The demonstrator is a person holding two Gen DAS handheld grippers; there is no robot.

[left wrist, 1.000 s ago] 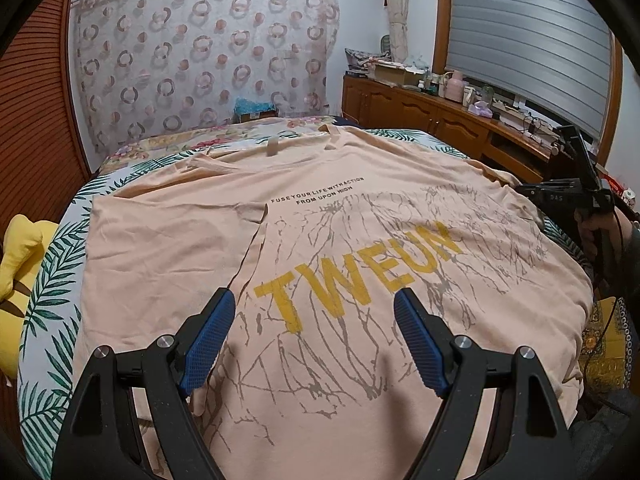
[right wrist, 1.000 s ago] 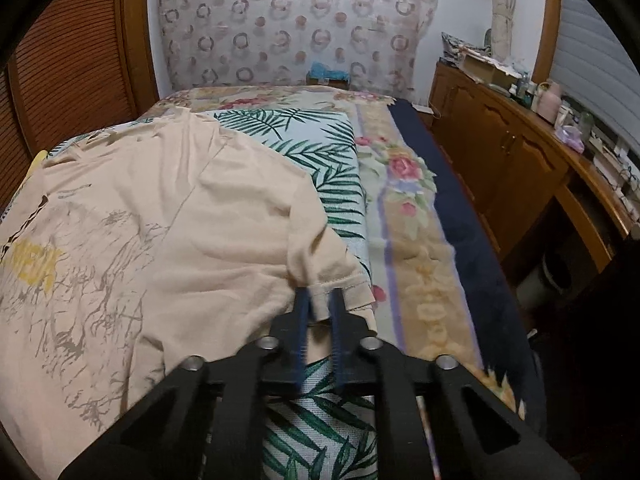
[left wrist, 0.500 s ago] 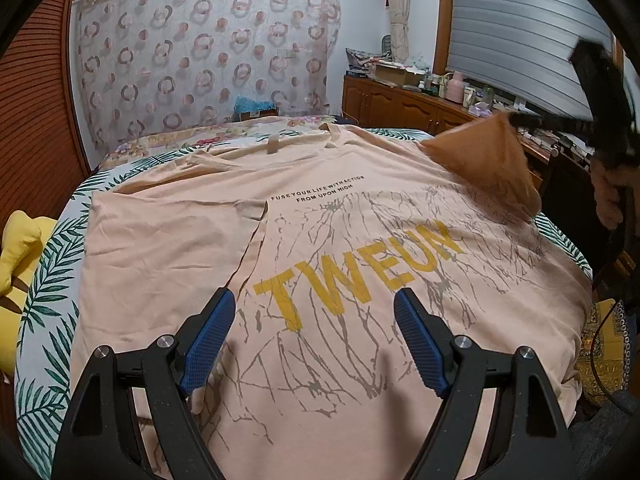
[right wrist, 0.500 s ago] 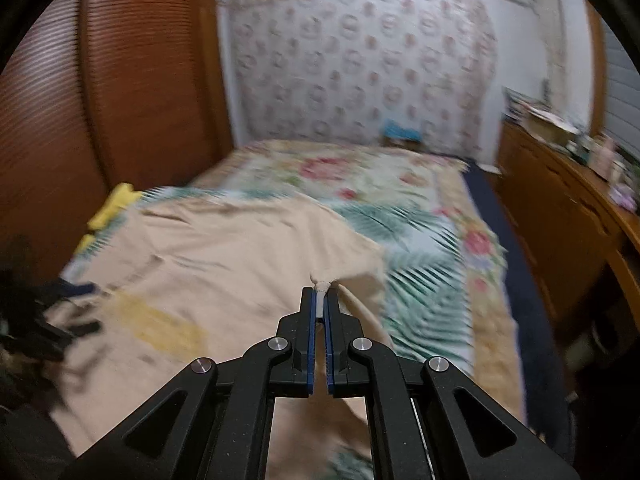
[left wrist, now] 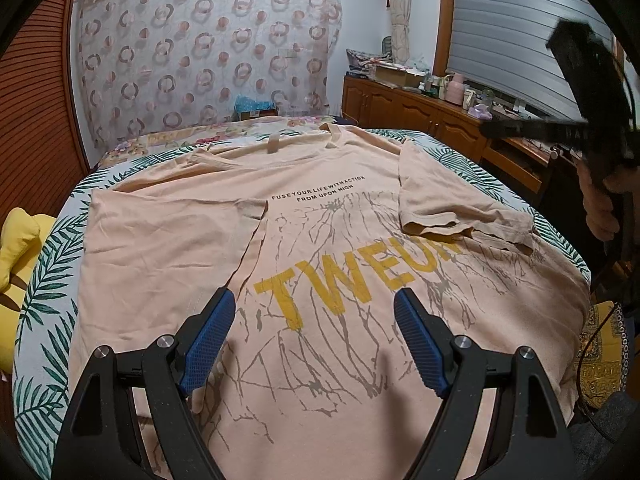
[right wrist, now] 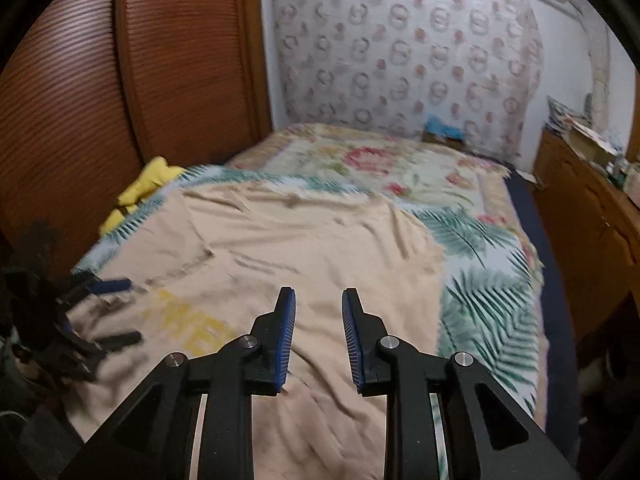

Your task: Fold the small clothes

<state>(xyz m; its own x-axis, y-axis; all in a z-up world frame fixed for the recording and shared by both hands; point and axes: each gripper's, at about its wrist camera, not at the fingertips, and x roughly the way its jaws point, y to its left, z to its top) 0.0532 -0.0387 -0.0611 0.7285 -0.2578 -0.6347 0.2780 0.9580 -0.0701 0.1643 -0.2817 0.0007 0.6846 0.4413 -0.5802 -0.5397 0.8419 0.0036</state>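
Since a sec ago: R sleeve [left wrist: 448, 208] has gone from lying out flat at the side, pinched in the right gripper [right wrist: 318, 336], to being lifted over and dropped onto the chest of the t-shirt [left wrist: 328, 280]; it now lies folded inward, cuff just above the yellow "TWEU" print and covering the end of that word. Right gripper jaws have just been opening, nothing between them now, parted a little, hanging above the shirt's R half; right-wrist view is blurred. Left gripper [left wrist: 316, 332] unchanged, jaws wide apart and empty, hovering over the lower front of the shirt, no pad seen pressing cloth. Shirt is peach, face up, spread across the bed [left wrist: 44, 280] on the palm-leaf sheet, collar twd the far curtain wall. L sleeve [left wrist: 168, 232] looks already folded in, its edge running diag. to the print. Progress, as I judge: both sleeves in, so side folds approx done; left to do is bringing the hem up twd the collar, prob. in one or two folds, then smoothing. Yellow pillow [left wrist: 16, 248] at bed's L edge, clear of work.
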